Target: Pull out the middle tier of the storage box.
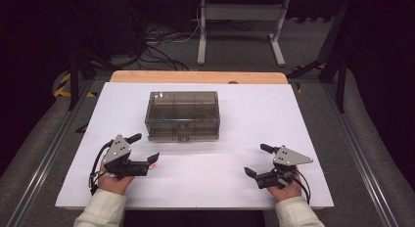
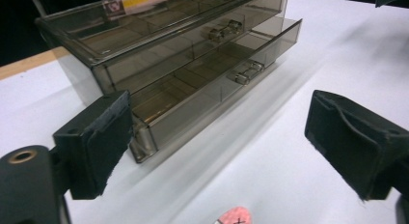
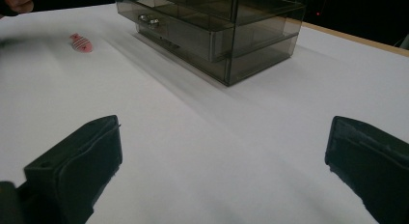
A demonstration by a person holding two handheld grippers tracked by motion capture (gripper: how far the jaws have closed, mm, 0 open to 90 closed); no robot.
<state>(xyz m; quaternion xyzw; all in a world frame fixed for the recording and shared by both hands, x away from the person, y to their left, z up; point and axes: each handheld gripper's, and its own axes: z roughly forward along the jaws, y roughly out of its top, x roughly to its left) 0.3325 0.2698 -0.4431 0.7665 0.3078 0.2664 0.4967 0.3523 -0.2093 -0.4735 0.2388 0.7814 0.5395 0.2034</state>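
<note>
White table [image 1: 244,188], small pink striped fish [image 3: 81,43].

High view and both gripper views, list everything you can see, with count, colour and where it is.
Drawer box: one, smoky clear plastic, two drawers with small handles, middle of the board toward the far side, bottom drawer slightly out.
Fish-shaped piece: one, pink with stripes, on the board just ahead of the left gripper.
White board: one, covers the table.
Wooden table edge: one, light wood, far side.
Metal stand: one, white, on the floor beyond the table.
Left gripper: one, black, open, near left.
Right gripper: one, black, open, near right.
Sleeves: two, cream, bottom edge.
</note>
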